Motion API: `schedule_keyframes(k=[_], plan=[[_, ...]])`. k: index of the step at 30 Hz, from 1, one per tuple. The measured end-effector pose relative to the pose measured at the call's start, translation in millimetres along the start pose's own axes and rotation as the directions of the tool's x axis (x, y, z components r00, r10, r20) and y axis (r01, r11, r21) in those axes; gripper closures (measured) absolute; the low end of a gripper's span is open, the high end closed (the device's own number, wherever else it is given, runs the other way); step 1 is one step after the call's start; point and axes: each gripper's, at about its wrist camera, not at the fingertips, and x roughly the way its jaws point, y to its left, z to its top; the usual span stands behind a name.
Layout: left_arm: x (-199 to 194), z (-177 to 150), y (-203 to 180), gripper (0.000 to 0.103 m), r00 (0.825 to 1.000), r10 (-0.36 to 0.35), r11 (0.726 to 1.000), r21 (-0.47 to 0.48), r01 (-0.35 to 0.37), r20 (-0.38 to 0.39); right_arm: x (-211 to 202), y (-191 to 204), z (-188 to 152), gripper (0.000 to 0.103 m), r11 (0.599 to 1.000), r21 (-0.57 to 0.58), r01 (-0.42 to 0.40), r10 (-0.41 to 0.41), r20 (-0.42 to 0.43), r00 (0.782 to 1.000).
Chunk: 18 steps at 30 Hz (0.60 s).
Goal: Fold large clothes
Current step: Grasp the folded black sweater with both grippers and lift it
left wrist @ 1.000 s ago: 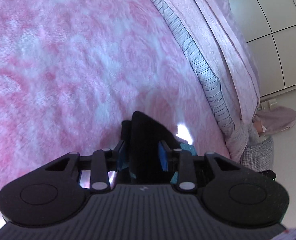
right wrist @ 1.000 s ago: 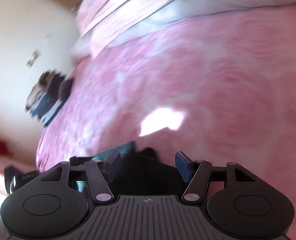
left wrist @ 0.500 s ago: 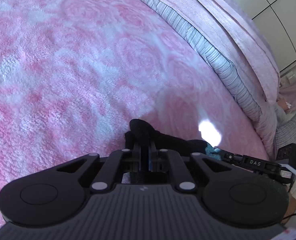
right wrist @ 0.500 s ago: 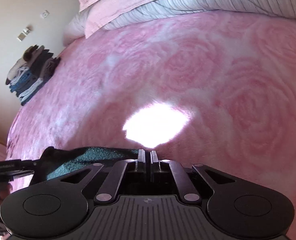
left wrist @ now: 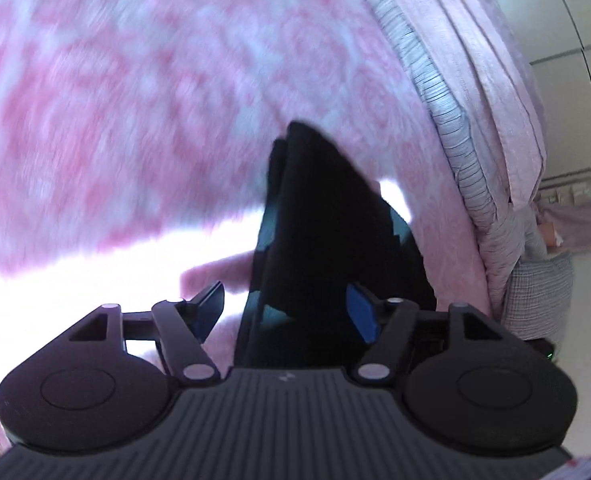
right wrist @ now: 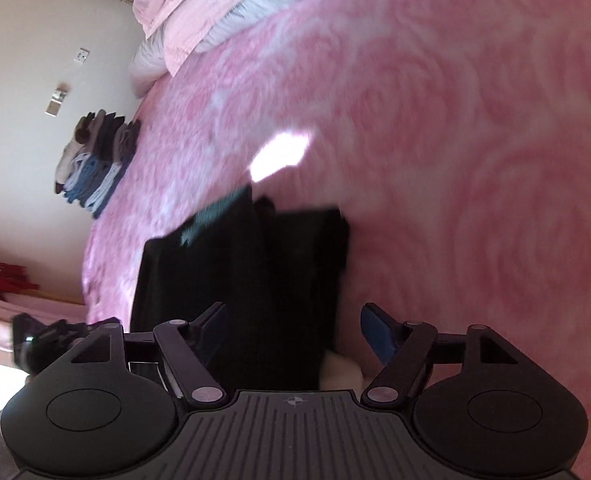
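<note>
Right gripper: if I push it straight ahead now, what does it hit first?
Most likely the black garment, which lies between and just beyond the open right gripper. Past it is only the pink blanket. The frame is blurred, so depth is uncertain.

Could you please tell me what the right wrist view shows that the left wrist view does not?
Only the right wrist view shows the stack of folded clothes by the wall. Only the left wrist view shows the white cabinet doors. Both show the dark garment on the pink blanket, the striped bedding, and the open left gripper and right gripper.
</note>
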Motion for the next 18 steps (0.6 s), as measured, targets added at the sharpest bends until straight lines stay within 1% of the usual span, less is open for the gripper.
schedule_keyframes(k=[2,4,6,9,10,11,13,14,16,17,18], plan=[[5,-7,13,0.04,1.0,-0.011,0.999,-0.046,0.01,-0.01,6,-8,-3,0.033,0.999,0.041,-0.023,0.024,-0.02,1.0],[10,-8,22,0.04,0.998,-0.06,0.994,-0.093,0.059,-0.007,15,-14,-2,0.033,0.996,0.063,-0.058,0.06,-0.029,0.998],[16,-3,25,0.039,0.995,-0.103,0.989,-0.11,0.102,-0.004,25,-17,4,0.033,0.99,0.093,-0.108,0.11,-0.018,0.994],[28,8,23,0.04,0.99,-0.142,0.986,-0.096,0.139,-0.024,43,-20,16,0.033,0.972,0.137,-0.19,0.194,-0.017,0.981],[32,12,20,0.04,0.988,-0.15,0.986,-0.079,0.147,-0.036,50,-19,20,0.033,0.967,0.134,-0.216,0.222,-0.03,0.975],[38,16,16,0.04,0.986,-0.157,0.986,-0.056,0.155,-0.049,56,-17,23,0.033,0.968,0.119,-0.219,0.226,-0.047,0.973],[50,24,8,0.046,0.982,-0.171,0.985,-0.016,0.171,-0.076,66,-8,28,0.033,0.97,0.077,-0.23,0.236,-0.075,0.969],[57,27,5,0.052,0.981,-0.169,0.985,0.004,0.17,-0.091,70,-5,30,0.034,0.972,0.062,-0.228,0.233,-0.084,0.969],[67,30,2,0.061,0.977,-0.177,0.982,0.039,0.183,-0.117,75,-1,31,0.049,0.974,0.049,-0.219,0.223,-0.089,0.971],[70,31,1,0.067,0.975,-0.181,0.981,0.049,0.188,-0.125,79,-1,30,0.072,0.98,0.048,-0.192,0.196,-0.088,0.977],[71,31,1,0.073,0.974,-0.185,0.98,0.055,0.194,-0.129,81,-3,27,0.078,0.981,0.057,-0.185,0.189,-0.088,0.978]])
